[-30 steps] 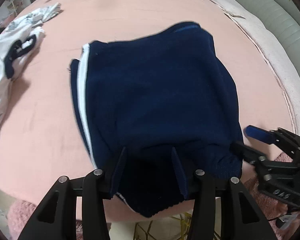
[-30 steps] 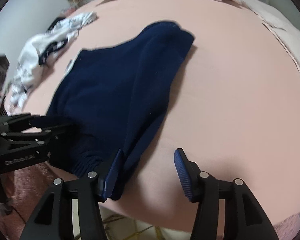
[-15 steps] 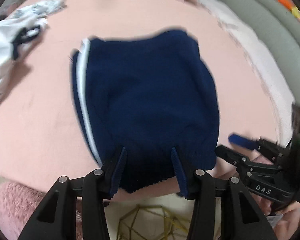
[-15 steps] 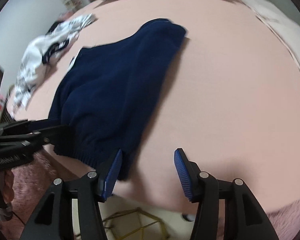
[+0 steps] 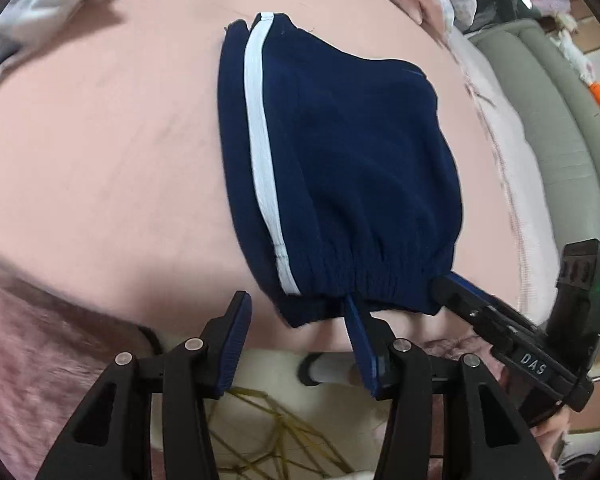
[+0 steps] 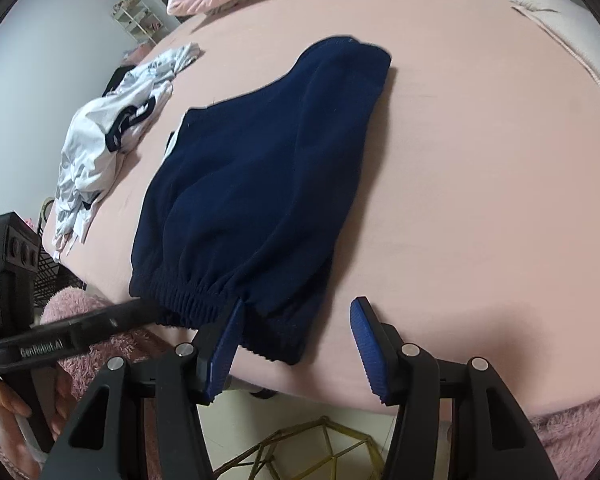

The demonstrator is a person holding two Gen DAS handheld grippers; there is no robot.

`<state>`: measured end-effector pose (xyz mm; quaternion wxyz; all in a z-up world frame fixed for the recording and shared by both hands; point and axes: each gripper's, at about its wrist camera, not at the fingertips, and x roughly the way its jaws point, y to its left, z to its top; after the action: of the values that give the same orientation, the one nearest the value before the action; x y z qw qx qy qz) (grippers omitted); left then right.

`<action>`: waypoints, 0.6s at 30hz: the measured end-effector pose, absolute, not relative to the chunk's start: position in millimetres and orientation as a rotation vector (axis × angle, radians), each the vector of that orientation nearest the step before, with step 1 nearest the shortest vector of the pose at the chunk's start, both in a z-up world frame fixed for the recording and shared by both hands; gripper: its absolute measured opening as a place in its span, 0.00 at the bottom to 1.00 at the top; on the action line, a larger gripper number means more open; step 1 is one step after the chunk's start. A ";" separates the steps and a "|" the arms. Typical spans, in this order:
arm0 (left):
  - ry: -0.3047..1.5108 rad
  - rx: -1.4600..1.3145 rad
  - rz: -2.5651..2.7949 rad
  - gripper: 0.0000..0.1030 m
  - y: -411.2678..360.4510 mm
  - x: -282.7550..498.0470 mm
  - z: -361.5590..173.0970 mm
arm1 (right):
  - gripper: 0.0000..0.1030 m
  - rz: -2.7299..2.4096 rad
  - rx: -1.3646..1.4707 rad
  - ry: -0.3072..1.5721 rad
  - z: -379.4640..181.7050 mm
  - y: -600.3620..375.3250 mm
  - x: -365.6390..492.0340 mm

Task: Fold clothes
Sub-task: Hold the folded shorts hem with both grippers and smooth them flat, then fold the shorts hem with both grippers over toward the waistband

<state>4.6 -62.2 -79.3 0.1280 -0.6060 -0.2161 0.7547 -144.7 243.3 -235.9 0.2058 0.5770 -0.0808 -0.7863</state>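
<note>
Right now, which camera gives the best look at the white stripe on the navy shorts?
The left wrist view. There the white stripe runs unbroken down the left side of the navy shorts, from the far hem to the waistband. In the right wrist view only a sliver of the stripe shows at the shorts' far left edge.

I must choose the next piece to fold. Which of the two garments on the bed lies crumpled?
The white garment, bunched at the far left of the bed. The navy shorts lie flat by both grippers.

The folded shorts lie on the bed, waistband at its near edge, with the crumpled garment to their left.
</note>
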 end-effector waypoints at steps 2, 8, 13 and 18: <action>-0.631 -1.734 2.210 0.44 -60.6 5.8 -82.6 | 0.53 -2.198 1.608 -0.184 -239.8 238.5 -145.0; -0.598 -1.745 2.233 0.44 -23.9 -13.8 -100.8 | 0.57 -2.202 1.613 -0.181 -253.2 236.5 -147.4; -0.677 -1.738 2.261 0.44 -28.7 -17.6 -92.1 | 0.41 -2.167 1.597 -0.178 -241.3 238.4 -139.9; -0.701 -1.714 2.223 0.44 -28.3 -24.3 -101.4 | 0.47 -2.148 1.592 -0.150 -251.9 229.0 -140.6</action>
<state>-24.3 -28.3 -101.4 0.1241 -0.5878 -0.2404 0.7624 -140.6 229.0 -251.9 0.2300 0.5787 -0.0546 -0.7806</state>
